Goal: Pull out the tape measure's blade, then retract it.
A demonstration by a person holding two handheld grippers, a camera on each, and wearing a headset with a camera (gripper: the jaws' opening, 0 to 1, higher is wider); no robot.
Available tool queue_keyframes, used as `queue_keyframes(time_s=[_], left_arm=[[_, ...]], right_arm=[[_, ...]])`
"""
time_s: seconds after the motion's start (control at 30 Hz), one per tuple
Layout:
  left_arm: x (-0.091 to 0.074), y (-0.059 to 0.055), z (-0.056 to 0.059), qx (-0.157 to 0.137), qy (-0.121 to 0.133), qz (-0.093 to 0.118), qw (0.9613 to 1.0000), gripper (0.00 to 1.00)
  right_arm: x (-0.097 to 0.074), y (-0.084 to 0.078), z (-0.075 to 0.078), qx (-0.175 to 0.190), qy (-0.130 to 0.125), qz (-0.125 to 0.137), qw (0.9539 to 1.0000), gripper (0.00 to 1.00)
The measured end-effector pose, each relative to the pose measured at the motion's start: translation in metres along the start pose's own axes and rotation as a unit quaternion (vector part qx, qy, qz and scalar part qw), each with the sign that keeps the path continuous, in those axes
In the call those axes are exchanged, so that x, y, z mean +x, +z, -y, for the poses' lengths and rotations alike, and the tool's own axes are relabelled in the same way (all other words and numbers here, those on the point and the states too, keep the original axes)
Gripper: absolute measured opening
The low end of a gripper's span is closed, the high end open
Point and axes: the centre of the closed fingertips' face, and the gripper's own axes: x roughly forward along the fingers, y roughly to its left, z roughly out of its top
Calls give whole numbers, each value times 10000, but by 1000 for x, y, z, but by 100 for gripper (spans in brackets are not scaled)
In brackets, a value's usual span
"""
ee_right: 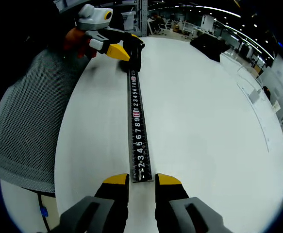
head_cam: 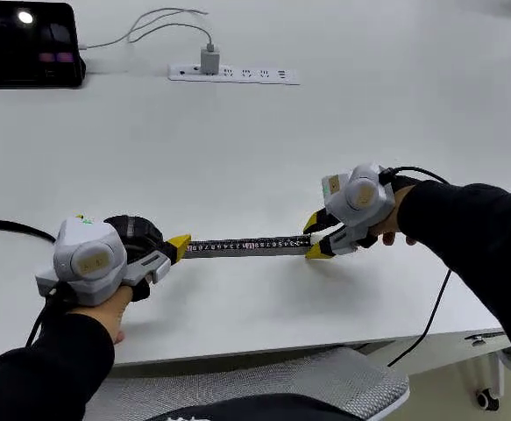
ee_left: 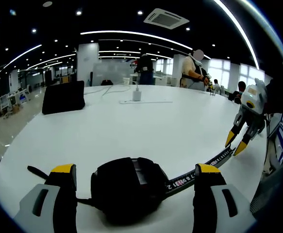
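Stretching blade [head_cam: 246, 246] from case [head_cam: 137, 237] | left tool [ee_left: 135, 171], right tool [head_cam: 315, 236]: I can't tell either grip | loose tip would whip back.

Bright, even light comes from curved ceiling strip lights [ee_left: 131, 34], leaving only faint, soft shadows on the white matte tabletop [head_cam: 264, 140] under the fingers. A glare spot marks the dark glossy screen [head_cam: 27, 44] far beyond them. Both gripper views bend at their edges. The black numbered tape blade [ee_right: 137, 121] reads sharp ahead of the right gripper [ee_right: 142, 179]; the black tape-measure case [ee_left: 129, 187] between the fingers [ee_left: 63, 170] of the left gripper [ee_left: 131, 170] is a dark mass with little detail.
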Motion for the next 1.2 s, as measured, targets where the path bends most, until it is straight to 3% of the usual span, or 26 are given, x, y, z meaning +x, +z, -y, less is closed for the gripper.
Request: queue_keyframes(time_s=[0.33,0.67,0.87,1.2], left_arm=[[0,-2,-1,-74,65,-41,9999,96],[1,-12,-6,-212,228,-195,9993,89],[2,-18,-8,-512,356,-321,9975,75],[0,-17,-9,-503,441,-433,9968,65]], right_arm=[[5,1,-1,-187,14,-73,9998,13],[4,-1,-1,-346,104,-157,9992,11],[4,-1,-2,-364,52,-251,9990,11],[5,-1,-1,-188,55,-304,9993,11]])
